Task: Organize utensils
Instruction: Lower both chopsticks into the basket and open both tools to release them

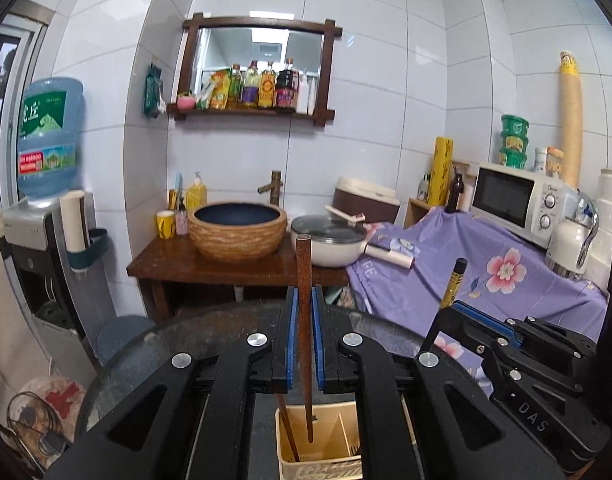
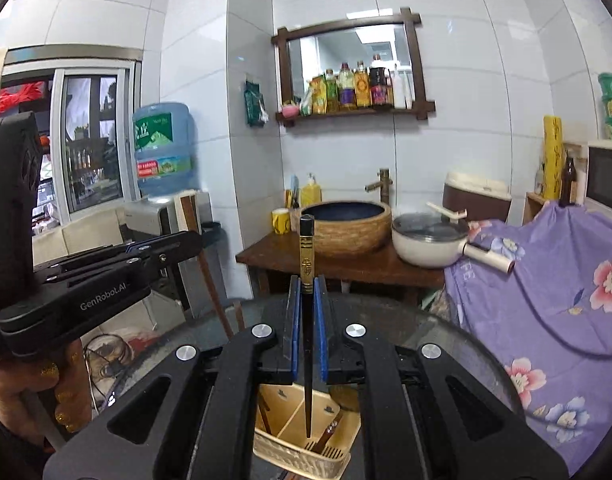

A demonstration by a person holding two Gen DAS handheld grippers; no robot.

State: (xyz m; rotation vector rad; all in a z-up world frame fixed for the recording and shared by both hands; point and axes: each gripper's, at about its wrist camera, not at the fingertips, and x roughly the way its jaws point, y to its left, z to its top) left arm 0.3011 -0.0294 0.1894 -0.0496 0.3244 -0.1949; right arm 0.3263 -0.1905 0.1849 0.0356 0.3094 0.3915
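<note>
Over a dark round worktop (image 1: 226, 320), each chopstick is held upright for dropping into the holder (image 1: 326, 456) (tips down): brown chopstick (image 1: 304, 320) clamped in the left gripper (image 1: 305, 344), black chopstick (image 2: 307, 340) in the right gripper (image 2: 307, 340).

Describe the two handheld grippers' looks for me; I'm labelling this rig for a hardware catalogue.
Both are matte black, with angular linkage arms, round silver pivot bolts and slot-shaped cutouts. The left gripper and the right gripper each have ribbed blue pads lining flat fingers. Side views show white lettering: "GenRobot.AI" on the left one, "DAS" on the right one. The hand on the left gripper's handle wears gold glitter nail polish.
</note>
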